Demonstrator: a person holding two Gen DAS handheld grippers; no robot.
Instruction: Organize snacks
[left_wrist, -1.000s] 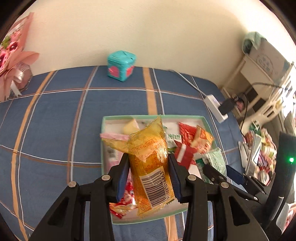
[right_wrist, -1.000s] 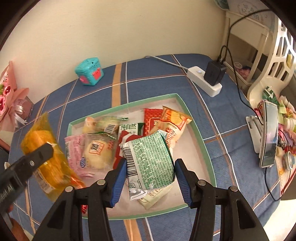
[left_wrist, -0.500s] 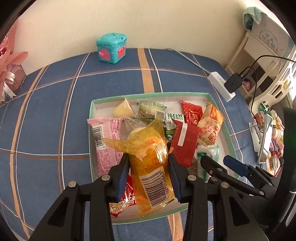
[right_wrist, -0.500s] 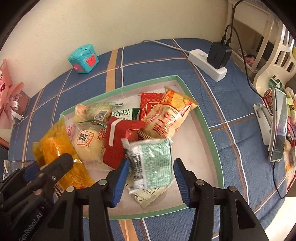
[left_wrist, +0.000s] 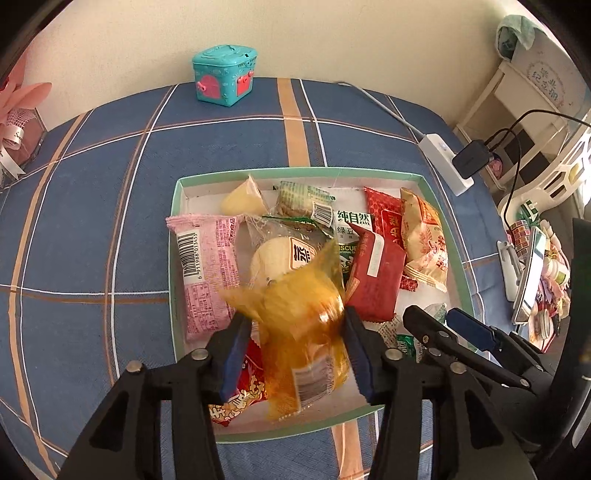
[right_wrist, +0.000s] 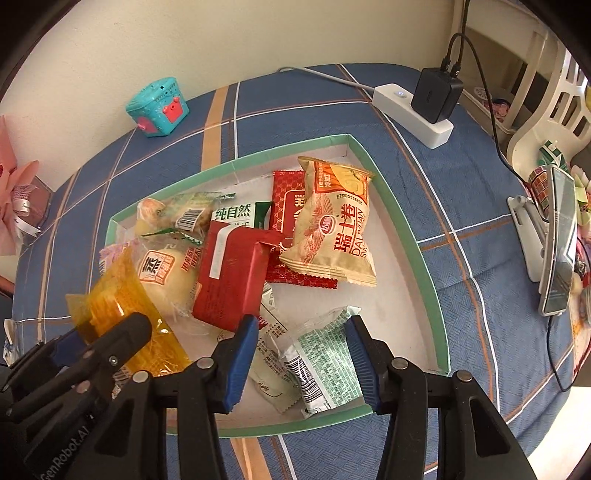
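A green-rimmed white tray (left_wrist: 177, 206) (right_wrist: 413, 236) on the blue plaid cloth holds several snack packs. My left gripper (left_wrist: 293, 350) has its jaws spread wide around a blurred orange-yellow pack (left_wrist: 303, 321), which sits loose between them over the tray's near edge; that pack also shows in the right wrist view (right_wrist: 122, 306). My right gripper (right_wrist: 301, 360) is open over the tray's near right corner, with a green-and-white pack (right_wrist: 325, 362) lying on the tray floor between its fingers. A red pack (right_wrist: 232, 277) and a beige pack (right_wrist: 332, 229) lie in the middle.
A teal toy box (left_wrist: 224, 74) stands at the far edge by the wall. A white power strip (right_wrist: 412, 114) with a black charger and cables lies at the right. A phone on a stand (right_wrist: 557, 240) is at the far right. Pink wrapped flowers (left_wrist: 18, 122) sit far left.
Both grippers moved lower and closer over the tray. The left jaws widened and the orange pack blurs, slipping down. The right gripper let go of the green-and-white pack, which now lies in the tray.
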